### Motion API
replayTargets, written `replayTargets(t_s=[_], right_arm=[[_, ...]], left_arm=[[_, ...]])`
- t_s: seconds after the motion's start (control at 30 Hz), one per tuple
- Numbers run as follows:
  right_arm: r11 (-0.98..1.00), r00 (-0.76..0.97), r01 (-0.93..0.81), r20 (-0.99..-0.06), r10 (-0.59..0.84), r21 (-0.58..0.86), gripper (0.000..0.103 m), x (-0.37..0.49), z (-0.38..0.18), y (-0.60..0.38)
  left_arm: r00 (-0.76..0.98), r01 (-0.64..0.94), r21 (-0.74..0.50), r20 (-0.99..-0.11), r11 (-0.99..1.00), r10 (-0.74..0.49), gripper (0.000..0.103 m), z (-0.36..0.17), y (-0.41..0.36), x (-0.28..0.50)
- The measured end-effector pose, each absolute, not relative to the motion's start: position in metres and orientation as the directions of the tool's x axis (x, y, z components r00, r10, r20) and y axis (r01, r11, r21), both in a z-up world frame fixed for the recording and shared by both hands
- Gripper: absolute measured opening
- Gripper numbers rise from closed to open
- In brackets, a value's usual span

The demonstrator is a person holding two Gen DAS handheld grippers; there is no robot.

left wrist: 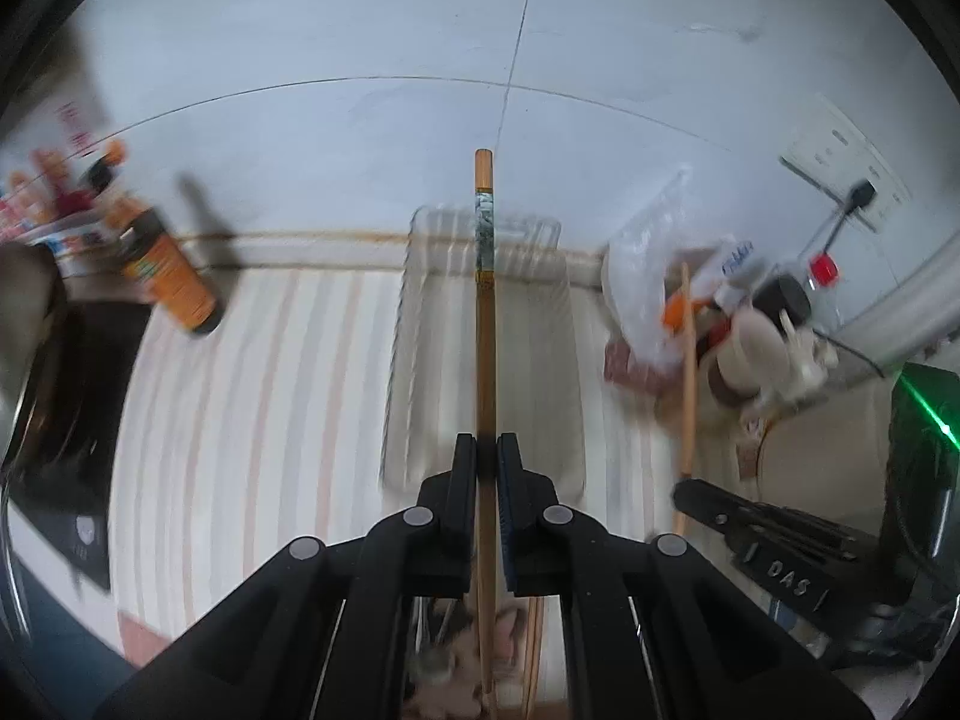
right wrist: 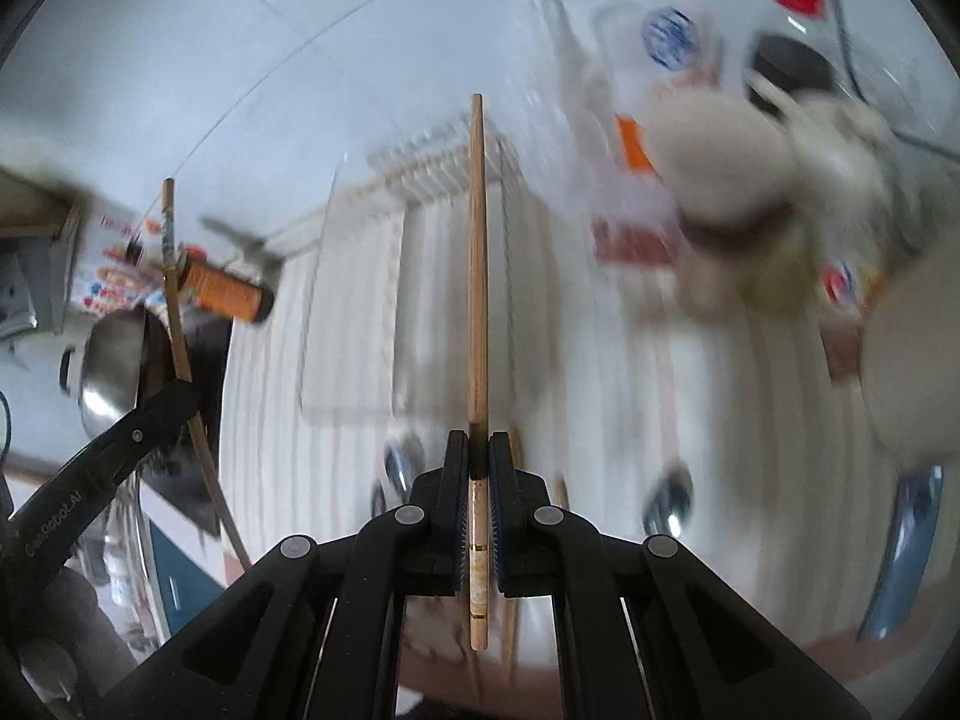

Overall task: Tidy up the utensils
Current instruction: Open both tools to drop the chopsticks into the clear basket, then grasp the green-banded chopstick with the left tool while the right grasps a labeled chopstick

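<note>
Black plastic linkages with round grey pivot pins fill the 6 o'clock edge of both wrist views, and each pair of tongs is pinched nearly closed on one slim bamboo chopstick. The left gripper (left wrist: 486, 450) clamps its chopstick (left wrist: 485, 324) partway along the shaft, so the round stick runs straight toward 12 o'clock, with a painted band of blue-green and white near its squared far end, and its other end trails back under the jaws. The right gripper (right wrist: 478, 450) holds the second chopstick (right wrist: 477, 276) near its decorated butt, where a gold ring and pale pattern show between the ribbed blue pads; the plain tapered tip points to 12 o'clock. Both grippers hang above a striped cloth (left wrist: 252, 420) of cream and faded pink bands. Blurred spoons (right wrist: 667, 498) lie on that cloth around 5 o'clock in the right view. Farther out, beneath both sticks, sits a clear rectangular tray (left wrist: 534, 324) with a ribbed far wall. At 9 o'clock in the left view an orange-labelled dark bottle (left wrist: 171, 276) leans beside a steel pot, and at 3 o'clock a heap of plastic bags and jars (left wrist: 744, 324) is too smeared to sort out. Beyond everything rises a pale tiled wall (left wrist: 360, 60) with thin grout lines.
</note>
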State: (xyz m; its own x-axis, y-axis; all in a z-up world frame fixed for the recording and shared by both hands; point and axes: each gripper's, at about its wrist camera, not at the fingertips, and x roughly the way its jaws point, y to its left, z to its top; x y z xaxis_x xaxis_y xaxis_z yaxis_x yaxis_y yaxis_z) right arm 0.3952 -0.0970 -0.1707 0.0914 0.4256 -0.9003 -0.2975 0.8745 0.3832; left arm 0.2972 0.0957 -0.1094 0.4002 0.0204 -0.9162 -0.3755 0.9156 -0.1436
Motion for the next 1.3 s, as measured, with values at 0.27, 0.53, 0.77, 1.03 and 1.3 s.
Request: replayTargets(t_s=[0.27, 0.53, 0.77, 1.03, 1.3], right_arm=[[0.910, 0.039, -0.252, -0.936, 0.351, 0.331, 0.007, 0.461, -0.204, -0.032], [0.919, 0.005, -0.288, -0.960, 0.282, 0.268, 0.039, 0.469, -0.232, 0.001], [0.940, 0.107, -0.238, -0.955, 0.275, 0.244, 0.047, 0.446, -0.209, -0.045], [0.942, 0.172, -0.273, -0.953, 0.249, 0.197, 0.055, 0.379, -0.200, -0.115], [0.930, 0.001, -0.292, -0.972, 0.233, 0.223, 0.038, 0.306, -0.274, -0.146]], left_arm=[[0.295, -0.395, -0.222, -0.950, 0.891, -0.105, 0.004, -0.168, 0.146, 0.375], [0.244, -0.375, -0.178, -0.966, 0.910, -0.088, 0.010, -0.186, 0.157, 0.386], [0.260, -0.418, -0.010, -0.959, 0.908, 0.109, 0.050, -0.169, 0.156, 0.344], [0.323, -0.482, 0.065, -0.914, 0.874, 0.247, 0.103, -0.153, 0.126, 0.262], [0.178, -0.471, 0.100, -0.962, 0.876, 0.206, 0.102, -0.208, 0.076, 0.182]])
